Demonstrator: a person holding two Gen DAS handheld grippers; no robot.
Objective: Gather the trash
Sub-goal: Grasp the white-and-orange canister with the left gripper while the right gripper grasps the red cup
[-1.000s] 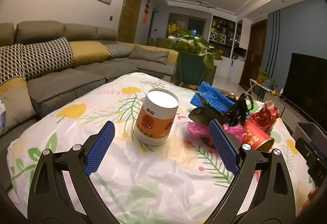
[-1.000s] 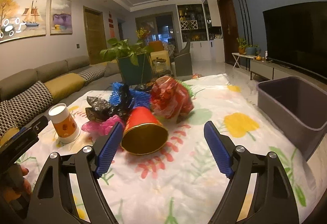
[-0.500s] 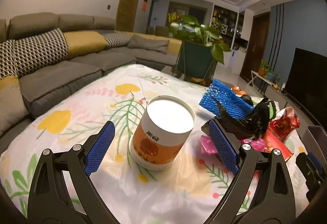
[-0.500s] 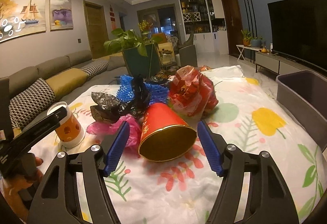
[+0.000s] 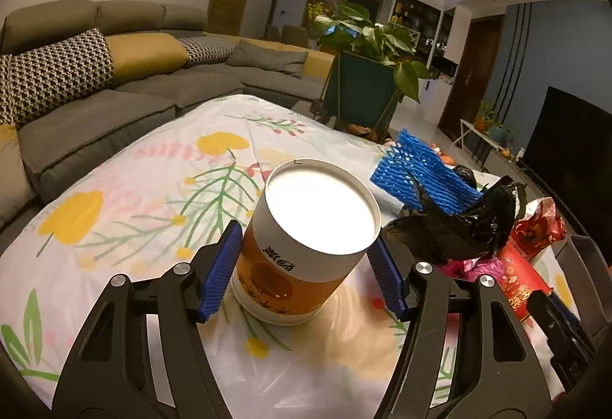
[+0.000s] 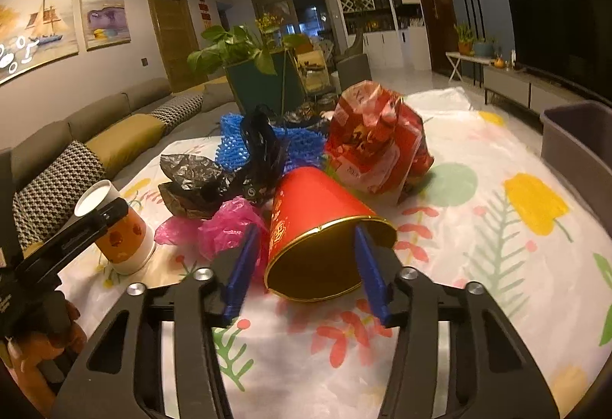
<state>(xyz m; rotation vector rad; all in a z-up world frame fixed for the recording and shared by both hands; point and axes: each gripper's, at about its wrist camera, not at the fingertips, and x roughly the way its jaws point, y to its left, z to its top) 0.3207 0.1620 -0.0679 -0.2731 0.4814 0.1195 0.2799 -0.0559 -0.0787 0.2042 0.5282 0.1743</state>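
Note:
An orange and white canister (image 5: pixel 306 246) with a white lid stands upright on the floral tablecloth (image 5: pixel 134 212). My left gripper (image 5: pixel 304 239) is shut on it, with a blue pad against each side. A red paper cup (image 6: pixel 325 227) lies on its side, its gold mouth facing me. My right gripper (image 6: pixel 306 231) is open. Its jaws sit narrow at the cup's mouth, the left pad just outside the rim and the right pad in front of it. The canister (image 6: pixel 122 239) also shows at the left of the right wrist view.
Behind the cup lie a pink bag (image 6: pixel 225 224), a black bag (image 6: pixel 199 181), blue foam netting (image 6: pixel 233 139) and a red wrapper (image 6: pixel 375 143). A grey bin (image 6: pixel 573 147) stands at the table's right edge. A hand (image 6: pixel 38 350) holds the left gripper.
Both grippers have moved forward and narrowed their jaws. The left has gone from open ahead of the canister to shut on its sides. The right has reached the red cup's mouth.

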